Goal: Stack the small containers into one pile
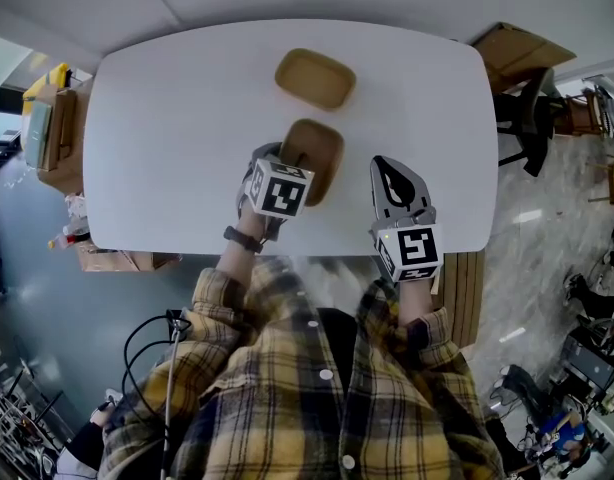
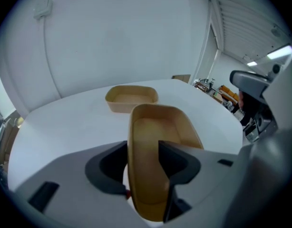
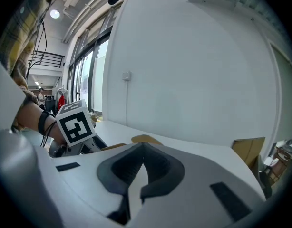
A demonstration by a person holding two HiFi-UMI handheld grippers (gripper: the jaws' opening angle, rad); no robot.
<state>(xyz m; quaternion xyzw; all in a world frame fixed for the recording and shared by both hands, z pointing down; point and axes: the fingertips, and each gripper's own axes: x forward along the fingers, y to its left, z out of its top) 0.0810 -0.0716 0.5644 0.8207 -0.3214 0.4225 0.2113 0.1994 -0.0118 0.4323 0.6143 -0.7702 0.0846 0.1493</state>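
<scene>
Two tan oval containers are on the white table [image 1: 167, 138]. The far container [image 1: 315, 78] [image 2: 131, 98] sits alone toward the back edge. The near container [image 1: 322, 148] [image 2: 160, 127] lies just in front of it. My left gripper [image 1: 290, 163] [image 2: 142, 163] is at its near end, with one side wall between the jaws. The jaws stand apart, and a gap shows between the wall and the inner jaw. My right gripper [image 1: 389, 173] [image 3: 139, 175] hovers to the right of that container, shut and empty. A tan container edge [image 3: 146, 139] shows just beyond its jaws.
Cardboard boxes [image 1: 512, 53] and a black chair [image 1: 532, 108] stand past the table's right end. More boxes [image 1: 52, 128] are on the floor at the left. The table's front edge [image 1: 287, 251] runs close to the person's checked shirt.
</scene>
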